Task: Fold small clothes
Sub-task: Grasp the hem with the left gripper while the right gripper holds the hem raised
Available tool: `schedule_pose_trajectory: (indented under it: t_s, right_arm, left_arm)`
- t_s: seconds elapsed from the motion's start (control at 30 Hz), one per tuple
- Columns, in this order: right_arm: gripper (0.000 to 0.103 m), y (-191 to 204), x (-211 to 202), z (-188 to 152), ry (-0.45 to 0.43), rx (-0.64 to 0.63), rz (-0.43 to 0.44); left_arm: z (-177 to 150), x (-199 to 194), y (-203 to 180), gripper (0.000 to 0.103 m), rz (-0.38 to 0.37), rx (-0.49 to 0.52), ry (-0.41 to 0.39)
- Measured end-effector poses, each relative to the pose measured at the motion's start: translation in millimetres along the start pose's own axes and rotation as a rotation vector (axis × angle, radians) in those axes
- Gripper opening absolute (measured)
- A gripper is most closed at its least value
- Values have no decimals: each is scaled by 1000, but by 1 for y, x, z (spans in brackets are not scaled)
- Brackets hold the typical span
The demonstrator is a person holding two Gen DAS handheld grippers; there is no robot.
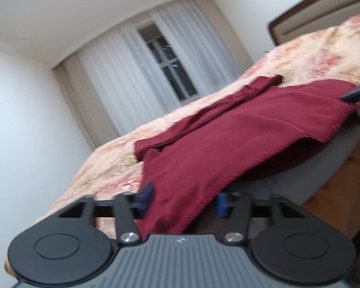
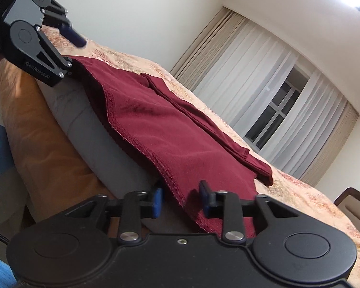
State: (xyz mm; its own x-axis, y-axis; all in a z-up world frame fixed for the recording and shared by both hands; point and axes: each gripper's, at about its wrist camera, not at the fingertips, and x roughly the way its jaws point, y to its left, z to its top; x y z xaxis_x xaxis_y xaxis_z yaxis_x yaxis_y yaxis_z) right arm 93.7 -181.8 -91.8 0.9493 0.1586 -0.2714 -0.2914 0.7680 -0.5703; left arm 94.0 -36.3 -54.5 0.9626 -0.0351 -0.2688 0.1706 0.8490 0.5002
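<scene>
A dark red knit garment (image 1: 228,134) lies spread on the bed, its hem hanging over the bed's near edge and a sleeve folded across its top. It also shows in the right wrist view (image 2: 156,124). My left gripper (image 1: 183,201) is open, its blue pads on either side of one hem corner. My right gripper (image 2: 181,202) is open, its pads astride the other hem corner. In the right wrist view the left gripper (image 2: 69,52) shows at the far hem corner.
The bed has a peach floral cover (image 1: 312,48), a grey mattress side (image 2: 84,129) and an orange-brown base (image 2: 48,156). A curtained window (image 1: 165,64) is behind. A dark wooden headboard (image 1: 324,12) stands at the bed's end.
</scene>
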Motion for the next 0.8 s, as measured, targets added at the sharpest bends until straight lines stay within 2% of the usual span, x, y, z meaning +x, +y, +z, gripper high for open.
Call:
schedule_pose_trajectory:
  t_s: [0.03,0.1,0.2,0.23,0.3,0.43,0.63,0.8]
  right_arm:
    - [16,-1,-1,2,-7,7,0]
    - [15,-8,-6,5,-30,34,-9]
    - [10,-15,-12,11,-66,40,-45]
    - [9,-17,-13,13,-72,43,-48]
    - [7,-21,-14,16,-75,48,-46]
    - [6,-24,-25,21,-103,58,-65]
    - [6,-28,-46,27,-141,62,-87]
    - [6,-28,-80,31,-173,33,-78]
  left_arm:
    - [0,0,-2,33,-10,15,0]
    - [1,-3,-7,24,-15,42,-11]
    - [1,-5,-8,17,-3,73,-24]
    - [1,-5,-7,9,-5,70,-23]
    - [4,-9,-2,3,-23,37,-33]
    - [14,-25,2,2,1,43,-105]
    - [24,-48,12,2,-9,36,-168]
    - [28,-81,19,2,-24,51,-215]
